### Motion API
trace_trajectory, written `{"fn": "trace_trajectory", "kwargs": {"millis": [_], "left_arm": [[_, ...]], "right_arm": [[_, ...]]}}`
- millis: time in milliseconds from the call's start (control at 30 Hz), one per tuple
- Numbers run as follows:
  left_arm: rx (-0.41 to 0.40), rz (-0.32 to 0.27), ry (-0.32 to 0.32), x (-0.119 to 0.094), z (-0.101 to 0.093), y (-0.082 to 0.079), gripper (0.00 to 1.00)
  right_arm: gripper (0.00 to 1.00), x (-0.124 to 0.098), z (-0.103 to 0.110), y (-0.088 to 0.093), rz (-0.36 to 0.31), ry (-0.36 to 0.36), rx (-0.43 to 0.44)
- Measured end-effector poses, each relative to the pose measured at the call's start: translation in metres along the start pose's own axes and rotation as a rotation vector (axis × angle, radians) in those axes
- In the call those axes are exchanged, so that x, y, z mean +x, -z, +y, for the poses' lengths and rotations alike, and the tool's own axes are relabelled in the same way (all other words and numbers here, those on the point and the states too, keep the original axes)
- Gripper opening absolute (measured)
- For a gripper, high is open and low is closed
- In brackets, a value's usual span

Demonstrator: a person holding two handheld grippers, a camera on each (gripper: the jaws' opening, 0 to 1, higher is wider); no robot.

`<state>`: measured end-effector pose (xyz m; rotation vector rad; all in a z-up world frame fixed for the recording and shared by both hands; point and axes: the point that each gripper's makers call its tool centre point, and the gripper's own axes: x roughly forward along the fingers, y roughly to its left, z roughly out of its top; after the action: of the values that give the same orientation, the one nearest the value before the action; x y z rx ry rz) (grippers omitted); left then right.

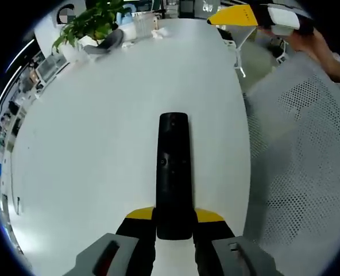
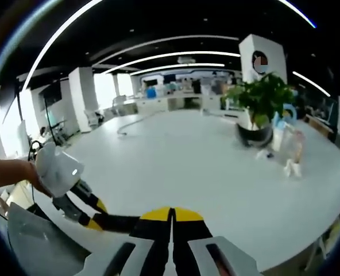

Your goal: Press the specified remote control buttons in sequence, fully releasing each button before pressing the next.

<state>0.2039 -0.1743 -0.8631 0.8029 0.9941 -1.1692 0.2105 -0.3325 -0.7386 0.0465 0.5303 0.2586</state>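
1. At the near edge of the white bench (image 1: 101, 115), left gripper view: the left gripper (image 1: 174, 221) pinches the lower end of a black remote control (image 1: 173, 167). That end is hidden between the yellow-tipped jaws; the buttons are too small to tell apart.
2. Remote control: lies lengthwise, pointing away from the gripper over the bench top.
3. Far bench end: a potted plant (image 1: 89, 23) and pale clutter, blurred.
4. Upper right, left gripper view: the right gripper (image 1: 234, 16) in a hand (image 1: 325, 54), partly cut off.
5. Right gripper view: the right gripper's jaws are pressed together, empty, well above the bench.
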Motion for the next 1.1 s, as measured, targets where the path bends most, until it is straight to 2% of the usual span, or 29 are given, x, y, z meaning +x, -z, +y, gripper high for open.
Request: {"fn": "trace_trajectory", "kwargs": {"millis": [167, 333, 367, 433, 533, 600, 633, 733, 767, 833, 867, 900, 933, 967, 1000, 1033, 1100], "left_arm": [[0.017, -0.001, 0.006, -0.001, -0.012, 0.003, 0.23], [0.034, 0.011, 0.007, -0.002, -0.023, 0.006, 0.23], [0.033, 0.01, 0.007, -0.002, -0.025, 0.006, 0.23], [0.038, 0.005, 0.01, -0.003, -0.027, 0.008, 0.23], [0.039, 0.003, 0.013, -0.004, -0.032, 0.009, 0.23], [0.052, 0.007, 0.018, -0.004, -0.036, 0.01, 0.23], [0.059, 0.011, 0.022, -0.005, -0.038, 0.011, 0.23], [0.053, 0.011, 0.022, -0.005, -0.041, 0.013, 0.23], [0.05, 0.009, 0.021, -0.006, -0.043, 0.014, 0.23], [0.053, 0.007, 0.02, -0.006, -0.046, 0.015, 0.23], [0.054, 0.004, 0.02, -0.006, -0.046, 0.015, 0.23], [0.052, 0.002, 0.021, -0.006, -0.047, 0.015, 0.23], [0.051, -0.001, 0.021, -0.006, -0.047, 0.015, 0.23], [0.051, -0.003, 0.022, -0.006, -0.048, 0.015, 0.23], [0.053, -0.006, 0.024, -0.006, -0.048, 0.016, 0.23], [0.057, -0.007, 0.025, -0.007, -0.049, 0.016, 0.23], [0.06, -0.01, 0.026, -0.007, -0.05, 0.016, 0.23]], "right_arm": [[0.0, 0.001, 0.01, 0.0, 0.036, -0.048, 0.033], [0.0, 0.002, 0.03, -0.005, 0.115, -0.146, 0.16], [0.0, 0.005, 0.032, -0.005, 0.14, -0.151, 0.179], [0.0, 0.011, 0.042, 0.003, 0.243, -0.17, 0.203], [0.0, 0.024, 0.053, 0.026, 0.422, -0.179, 0.206], [0.0, 0.027, 0.064, 0.033, 0.46, -0.211, 0.25], [0.0, 0.029, 0.067, 0.034, 0.44, -0.223, 0.256], [0.0, 0.029, 0.066, 0.045, 0.455, -0.184, 0.286], [0.0, 0.026, 0.067, 0.057, 0.495, -0.176, 0.313], [0.0, 0.024, 0.064, 0.07, 0.52, -0.158, 0.304], [0.0, 0.022, 0.06, 0.075, 0.551, -0.115, 0.322], [0.0, 0.021, 0.062, 0.068, 0.548, -0.131, 0.296], [0.0, 0.026, 0.058, 0.062, 0.499, -0.117, 0.278], [0.0, 0.029, 0.055, 0.063, 0.48, -0.095, 0.271], [0.0, 0.028, 0.055, 0.069, 0.515, -0.09, 0.275], [0.0, 0.026, 0.056, 0.082, 0.597, -0.091, 0.289], [0.0, 0.031, 0.058, 0.088, 0.621, -0.1, 0.298]]}}
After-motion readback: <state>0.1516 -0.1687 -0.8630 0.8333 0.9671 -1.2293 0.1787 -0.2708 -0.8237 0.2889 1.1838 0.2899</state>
